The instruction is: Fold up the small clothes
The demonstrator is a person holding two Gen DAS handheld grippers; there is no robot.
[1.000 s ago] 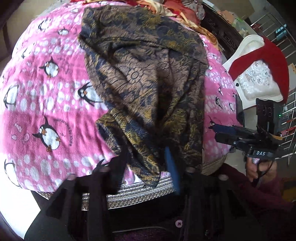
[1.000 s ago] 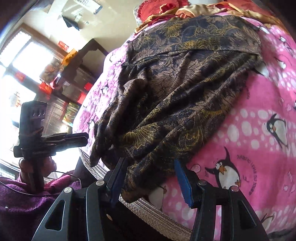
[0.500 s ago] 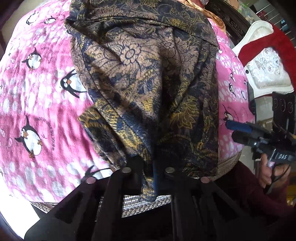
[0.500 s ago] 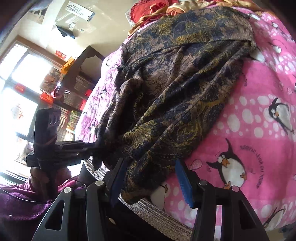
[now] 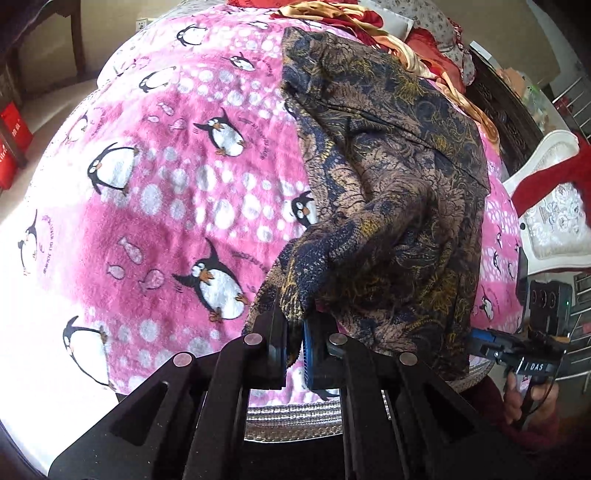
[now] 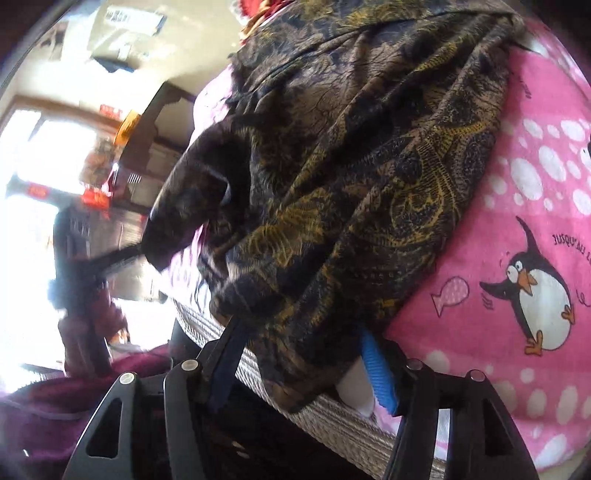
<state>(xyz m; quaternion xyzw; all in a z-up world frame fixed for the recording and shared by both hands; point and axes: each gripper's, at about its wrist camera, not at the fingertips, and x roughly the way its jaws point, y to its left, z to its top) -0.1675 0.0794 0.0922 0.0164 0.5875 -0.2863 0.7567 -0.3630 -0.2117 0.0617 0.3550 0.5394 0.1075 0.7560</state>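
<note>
Pink penguin-print blanket [image 5: 155, 206] covers the bed, with a woven mat edge [image 5: 291, 421] showing along its near side at six o'clock in the left wrist view. Nearest the lens, the left gripper [image 5: 294, 343] is closed tight on a bunched near corner of the dark brown-and-gold patterned garment [image 5: 399, 192], the cloth pinched between its pads and lifted a little off the blanket. In the right wrist view the right gripper [image 6: 303, 358] has its jaws opening, and the garment's hanging hem sits between them at twelve o'clock; the pads do not look to be pressing it. From these corners the garment runs away up the bed toward twelve and one o'clock, rumpled and partly doubled on itself. Beyond it, at the far end, lies a heap of red and orange clothes [image 5: 373, 26]; at three o'clock stands a white chair [image 5: 554, 221] draped with red cloth. The risk I judge: only one corner is gripped, so pulling now would drag the garment askew and bunch it, and the thick wad in the left jaws could slip.
</note>
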